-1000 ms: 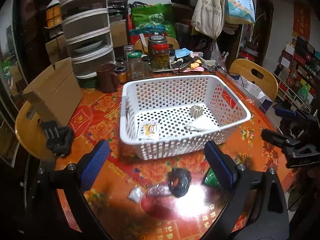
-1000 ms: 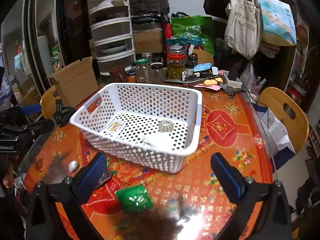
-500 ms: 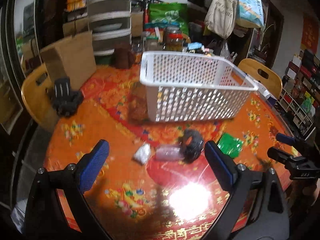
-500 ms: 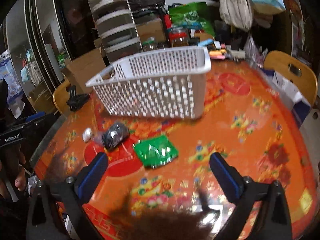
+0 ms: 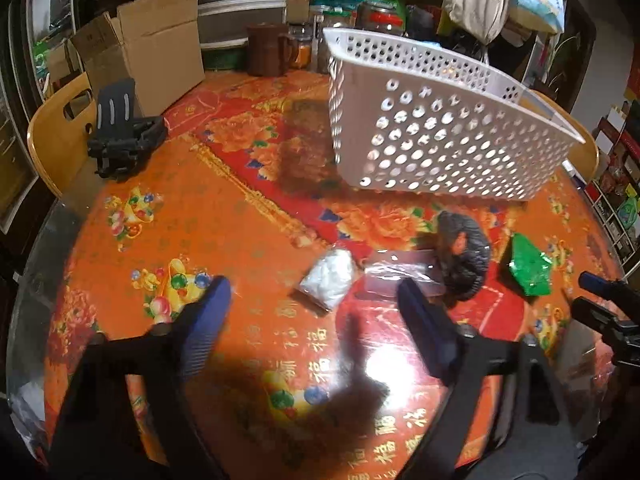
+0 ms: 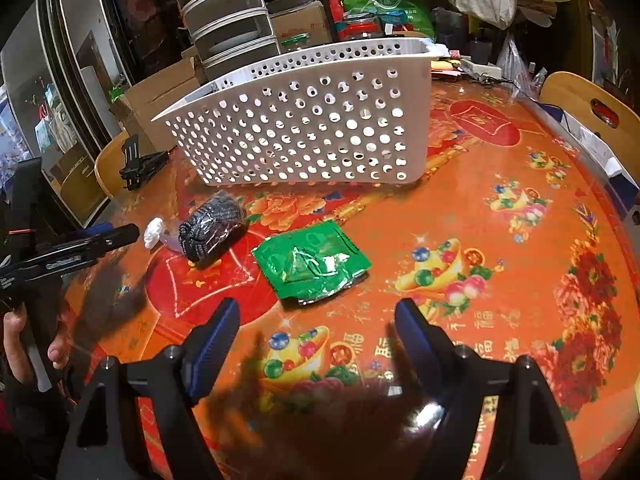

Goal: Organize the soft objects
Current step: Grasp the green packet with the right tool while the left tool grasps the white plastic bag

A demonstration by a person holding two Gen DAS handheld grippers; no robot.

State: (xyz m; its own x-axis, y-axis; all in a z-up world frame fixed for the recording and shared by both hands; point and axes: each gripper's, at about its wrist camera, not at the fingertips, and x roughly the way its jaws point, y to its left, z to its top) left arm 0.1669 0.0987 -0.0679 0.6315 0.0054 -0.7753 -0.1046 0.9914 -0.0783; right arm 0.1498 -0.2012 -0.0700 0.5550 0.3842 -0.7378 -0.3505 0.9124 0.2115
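A white perforated basket [image 5: 432, 136] [image 6: 304, 132] stands on the orange table. In front of it lie a small white packet [image 5: 330, 276] [image 6: 153, 231], a clear packet [image 5: 400, 274], a dark bundle in clear wrap [image 5: 464, 254] [image 6: 212, 228] and a green foil pouch [image 5: 528, 266] [image 6: 312, 264]. My left gripper [image 5: 316, 304] hovers low just short of the white packet, jaws closing with nothing between them. My right gripper [image 6: 316, 320] hangs just short of the green pouch, jaws closing, nothing between them either.
A black phone stand [image 5: 124, 136] sits at the table's left edge, with a cardboard box [image 5: 148, 52] behind it. A brown mug [image 5: 266, 50], jars and stacked drawers crowd the far side. Wooden chairs [image 6: 596, 108] ring the table. A person's hand [image 6: 24, 340] holds the left gripper.
Both grippers have dropped toward the table and come closer to the packets, so the basket's inside is no longer visible. Both pairs of jaws have narrowed.
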